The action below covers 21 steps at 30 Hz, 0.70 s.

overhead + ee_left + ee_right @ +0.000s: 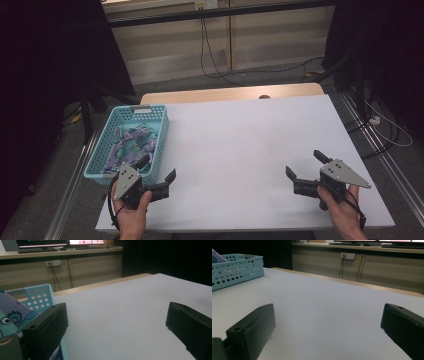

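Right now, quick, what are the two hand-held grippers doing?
Left hand-held gripper: open, holding nothing, right beside the blue basket of patterned cloth.
Right hand-held gripper: open, holding nothing, over the white table.

One white tabletop [240,150] carries one turquoise basket [131,116] at nine o'clock, holding one bundle of patterned cloth [131,146]; two grippers: left gripper [159,176], right gripper [306,166].
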Motion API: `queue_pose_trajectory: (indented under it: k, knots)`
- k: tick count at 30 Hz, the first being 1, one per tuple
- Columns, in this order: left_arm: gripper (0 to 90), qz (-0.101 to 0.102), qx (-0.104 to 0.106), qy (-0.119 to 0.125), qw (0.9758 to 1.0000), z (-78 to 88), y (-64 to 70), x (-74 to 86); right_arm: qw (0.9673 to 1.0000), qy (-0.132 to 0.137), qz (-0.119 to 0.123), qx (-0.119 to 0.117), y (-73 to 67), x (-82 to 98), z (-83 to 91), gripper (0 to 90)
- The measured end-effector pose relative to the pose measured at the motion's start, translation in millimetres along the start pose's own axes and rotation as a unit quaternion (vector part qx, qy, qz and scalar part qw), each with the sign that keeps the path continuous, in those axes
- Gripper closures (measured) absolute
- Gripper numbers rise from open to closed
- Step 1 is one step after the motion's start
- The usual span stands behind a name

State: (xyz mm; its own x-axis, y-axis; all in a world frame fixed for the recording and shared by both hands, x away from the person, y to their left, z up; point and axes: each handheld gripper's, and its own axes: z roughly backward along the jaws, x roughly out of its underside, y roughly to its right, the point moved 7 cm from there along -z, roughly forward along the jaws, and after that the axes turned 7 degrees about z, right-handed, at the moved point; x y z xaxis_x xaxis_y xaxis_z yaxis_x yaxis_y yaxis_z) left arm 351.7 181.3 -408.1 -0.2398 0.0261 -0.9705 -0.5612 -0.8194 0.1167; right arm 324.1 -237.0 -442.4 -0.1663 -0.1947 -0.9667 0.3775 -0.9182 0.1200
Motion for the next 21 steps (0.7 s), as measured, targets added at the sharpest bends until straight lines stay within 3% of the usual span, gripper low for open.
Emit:
queue_pose_trajectory:
  k: [9,12,21]
  knots:
    - [4.4,0.008,-0.016,-0.012,0.9998,1.9,-8.0,-8.9,0.9999,-0.003,-0.012,-0.001,5.0,4.1,1.7,0.0]
    - [4.5,-0.001,-0.022,-0.034,0.9992,2.8,-13.6,-8.5,0.9999,-0.003,-0.014,-0.001,3.5,4.0,3.2,0.0]
    - [5.3,0.014,-0.013,-0.061,0.998,10.2,-22.2,-13.6,0.9999,0.004,-0.007,-0.006,-1.0,0.2,3.4,0.0]
